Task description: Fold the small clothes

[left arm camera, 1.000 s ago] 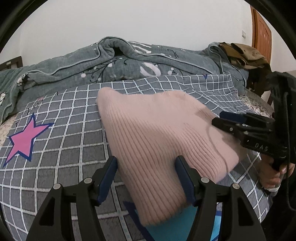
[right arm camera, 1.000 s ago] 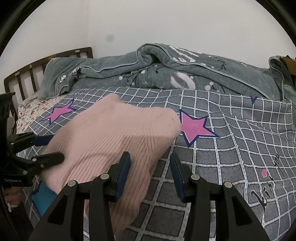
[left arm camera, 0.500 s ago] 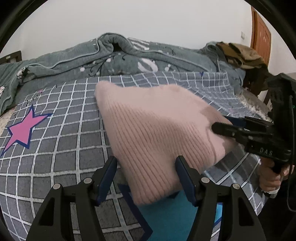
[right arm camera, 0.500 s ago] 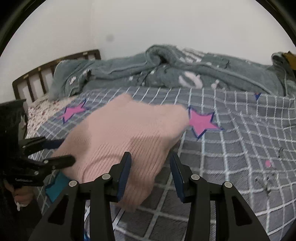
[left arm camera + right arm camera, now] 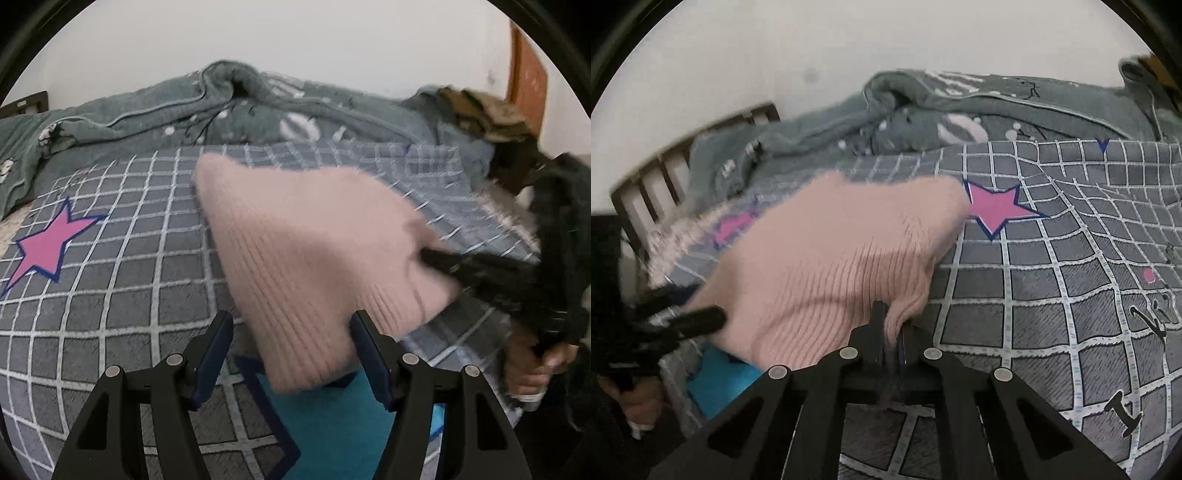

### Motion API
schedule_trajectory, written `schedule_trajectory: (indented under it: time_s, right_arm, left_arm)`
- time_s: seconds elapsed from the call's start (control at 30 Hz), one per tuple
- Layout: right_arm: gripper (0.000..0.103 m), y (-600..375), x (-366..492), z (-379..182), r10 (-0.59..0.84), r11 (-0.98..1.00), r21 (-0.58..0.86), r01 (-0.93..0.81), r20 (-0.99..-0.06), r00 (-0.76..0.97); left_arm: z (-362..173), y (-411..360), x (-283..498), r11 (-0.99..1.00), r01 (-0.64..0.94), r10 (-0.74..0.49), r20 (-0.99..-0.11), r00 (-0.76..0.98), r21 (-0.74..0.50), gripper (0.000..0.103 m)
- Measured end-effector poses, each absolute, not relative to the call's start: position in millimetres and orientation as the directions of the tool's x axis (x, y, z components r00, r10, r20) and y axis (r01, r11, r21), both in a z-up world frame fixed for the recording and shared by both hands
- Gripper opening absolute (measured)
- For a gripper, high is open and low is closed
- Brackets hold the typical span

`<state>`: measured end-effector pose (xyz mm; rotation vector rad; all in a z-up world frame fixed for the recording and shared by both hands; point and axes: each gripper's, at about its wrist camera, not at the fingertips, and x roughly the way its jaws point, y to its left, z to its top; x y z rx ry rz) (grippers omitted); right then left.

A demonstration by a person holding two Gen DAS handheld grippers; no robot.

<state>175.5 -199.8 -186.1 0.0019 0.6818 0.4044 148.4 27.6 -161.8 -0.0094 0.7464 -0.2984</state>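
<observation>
The pink knit hat (image 5: 310, 254) lies on the grey checked bed sheet (image 5: 122, 295), over a blue star print. Only the right wrist view shows the right gripper (image 5: 890, 325) clamped together on the hat's ribbed edge. The left wrist view shows the left gripper (image 5: 291, 354) with its jaws apart, the hat's corner between them, not pressed. A crumpled grey-green quilt (image 5: 1015, 107) lies behind, and a wooden headboard (image 5: 665, 170) at the left.
</observation>
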Motion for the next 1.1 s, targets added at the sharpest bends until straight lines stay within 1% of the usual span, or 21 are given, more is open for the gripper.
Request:
schedule_trajectory:
  time_s: [0.1, 0.13, 0.2, 0.27, 0.3, 0.6, 0.73, 0.87, 1.03, 1.07, 1.1]
  right_arm:
    - [0.01, -196.3, 169.5, -182.4, 0.335, 0.93, 0.095, -0.355, -0.615, 0.714]
    - [0.014, -196.7, 168.0, -180.9, 0.332, 0.932, 0.098, -0.348, -0.614, 0.716]
    - [0.022, -198.8, 163.8, -175.6, 0.336, 0.934, 0.118, -0.336, -0.608, 0.72]
    - [0.041, -198.3, 159.1, -172.9, 0.318, 0.94, 0.099, -0.326, -0.6, 0.734]
    - [0.043, -197.4, 157.1, -172.9, 0.302, 0.945, 0.087, -0.315, -0.599, 0.741]
    - [0.043, -205.9, 128.3, -179.0, 0.262, 0.962, 0.11, -0.248, -0.616, 0.743]
    - [0.043, -209.3, 110.9, -179.6, 0.254, 0.966, 0.119, -0.231, -0.628, 0.736]
    - [0.043, -212.7, 94.1, -169.3, 0.233, 0.972, 0.124, -0.2, -0.627, 0.744]
    - [0.043, -218.2, 72.2, -140.2, 0.197, 0.98, 0.122, -0.155, -0.614, 0.764]
    - [0.044, -218.0, 67.5, -132.7, 0.178, 0.984, 0.106, -0.143, -0.616, 0.768]
    - [0.045, -218.2, 63.2, -126.0, 0.164, 0.986, 0.093, -0.135, -0.617, 0.77]
  left_arm:
    - [-161.4, 30.4, 148.7, 0.957, 0.253, -0.281, -0.668, 0.689, -0.142, 0.066]
    - [-160.3, 31.2, 148.1, 0.957, 0.249, -0.283, -0.667, 0.69, -0.148, 0.066]
    - [-158.7, 31.6, 147.5, 0.959, 0.241, -0.277, -0.667, 0.692, -0.149, 0.066]
    - [-159.1, 30.2, 146.8, 0.963, 0.23, -0.262, -0.673, 0.692, -0.139, 0.068]
    - [-159.5, 29.7, 146.5, 0.965, 0.223, -0.256, -0.675, 0.692, -0.137, 0.069]
    - [-163.5, 35.5, 122.2, 0.972, 0.191, -0.235, -0.68, 0.694, -0.141, 0.072]
    - [-163.4, 28.9, 104.4, 0.98, 0.172, -0.193, -0.686, 0.702, -0.1, 0.072]
    - [-148.1, 20.8, 83.1, 0.98, 0.169, -0.194, -0.666, 0.72, -0.103, 0.072]
    - [-120.2, 20.4, 65.0, 0.983, 0.147, -0.183, -0.662, 0.727, -0.111, 0.073]
    - [-111.5, 20.4, 59.6, 0.985, 0.136, -0.17, -0.655, 0.736, -0.103, 0.074]
    - [-103.0, 21.3, 54.0, 0.988, 0.119, -0.158, -0.645, 0.748, -0.104, 0.077]
